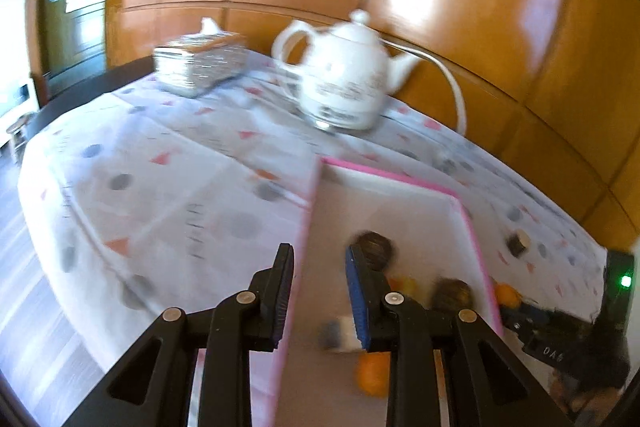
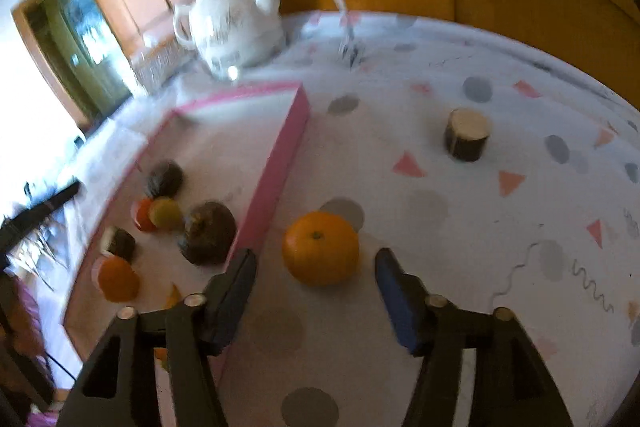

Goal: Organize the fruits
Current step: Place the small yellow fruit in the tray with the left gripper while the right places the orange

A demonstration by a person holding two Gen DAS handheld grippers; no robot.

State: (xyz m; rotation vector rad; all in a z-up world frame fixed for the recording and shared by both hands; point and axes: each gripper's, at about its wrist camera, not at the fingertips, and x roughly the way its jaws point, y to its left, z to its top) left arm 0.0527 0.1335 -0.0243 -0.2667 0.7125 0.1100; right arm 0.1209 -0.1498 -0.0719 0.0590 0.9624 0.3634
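We are hovering open right tongs [image 2: 316,279] over one orange [image 2: 320,247] lying outside the pink tray [image 2: 280,163].

The orange is sitting just ahead of the parted pads; the tray wall is standing at their left, one wood stump [image 2: 467,140] and one teapot [image 2: 236,27] farther ahead. Our left tongs [image 1: 318,263] are hanging slightly parted, gripping nothing, straddling the tray's edge.
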